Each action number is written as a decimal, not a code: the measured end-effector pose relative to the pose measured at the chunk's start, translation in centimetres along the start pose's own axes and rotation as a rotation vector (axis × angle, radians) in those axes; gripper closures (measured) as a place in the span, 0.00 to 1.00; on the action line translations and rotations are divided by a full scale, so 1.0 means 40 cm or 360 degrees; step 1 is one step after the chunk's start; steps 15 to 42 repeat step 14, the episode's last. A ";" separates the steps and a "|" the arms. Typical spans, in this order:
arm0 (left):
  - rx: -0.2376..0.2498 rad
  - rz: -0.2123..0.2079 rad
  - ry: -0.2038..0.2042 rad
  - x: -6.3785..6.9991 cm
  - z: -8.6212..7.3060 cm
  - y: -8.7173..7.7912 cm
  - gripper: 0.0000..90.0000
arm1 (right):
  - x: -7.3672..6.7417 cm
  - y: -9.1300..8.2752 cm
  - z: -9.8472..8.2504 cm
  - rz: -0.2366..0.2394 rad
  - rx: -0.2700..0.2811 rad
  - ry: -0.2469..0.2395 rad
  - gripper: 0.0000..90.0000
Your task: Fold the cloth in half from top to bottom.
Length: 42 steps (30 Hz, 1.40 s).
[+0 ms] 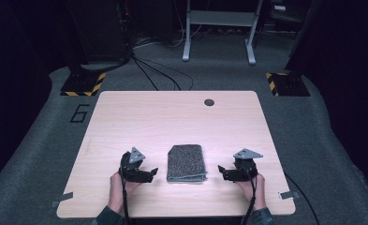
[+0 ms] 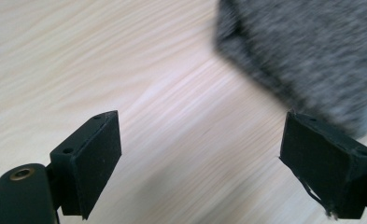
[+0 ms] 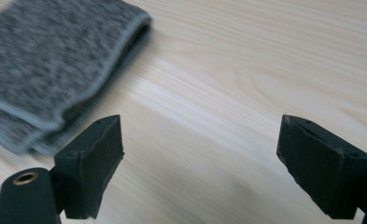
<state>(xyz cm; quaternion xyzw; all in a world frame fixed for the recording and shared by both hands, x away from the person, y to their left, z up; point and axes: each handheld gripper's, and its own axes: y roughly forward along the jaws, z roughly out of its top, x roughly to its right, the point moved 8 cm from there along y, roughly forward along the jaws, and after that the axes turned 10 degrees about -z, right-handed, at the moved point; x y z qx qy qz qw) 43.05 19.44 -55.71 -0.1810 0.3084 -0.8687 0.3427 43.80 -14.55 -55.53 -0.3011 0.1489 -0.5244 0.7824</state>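
Nearest the person's edge of the pale wooden table (image 1: 125,122), two hands came in from below, each holding a black two-jaw gripper. The left gripper (image 1: 152,174) lay just left of a folded, speckled grey knitted cloth (image 1: 186,163), its tips pointing right toward the cloth but apart from it. In the left gripper view the jaws stood spread wide with only bare wood between them, and the blurred cloth (image 2: 307,56) lay beyond the right-hand jaw. The right gripper (image 1: 221,171) sat just right of the cloth, tips pointing left at it, also clear of it. In the right gripper view its jaws were likewise spread with nothing between them, and the cloth (image 3: 50,65) showed its layered, pale-edged hem past the left-hand jaw. The cloth rested flat between the two grippers in the near half of the table. Farther off, a small dark round hole (image 1: 209,102) sat near the table's far edge. Beyond lay grey carpet (image 1: 219,75) with black cables (image 1: 158,72) and a pale metal frame (image 1: 219,28).
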 end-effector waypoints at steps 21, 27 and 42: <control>0.0018 0.0228 -0.0238 -0.122 -0.143 -0.078 0.10 | 0.134 -0.028 -0.125 -0.0267 -0.0111 0.0109 0.08; 0.0018 0.0228 -0.0238 -0.122 -0.143 -0.078 0.10 | 0.134 -0.028 -0.125 -0.0267 -0.0111 0.0109 0.08; 0.0018 0.0228 -0.0238 -0.122 -0.143 -0.078 0.10 | 0.134 -0.028 -0.125 -0.0267 -0.0111 0.0109 0.08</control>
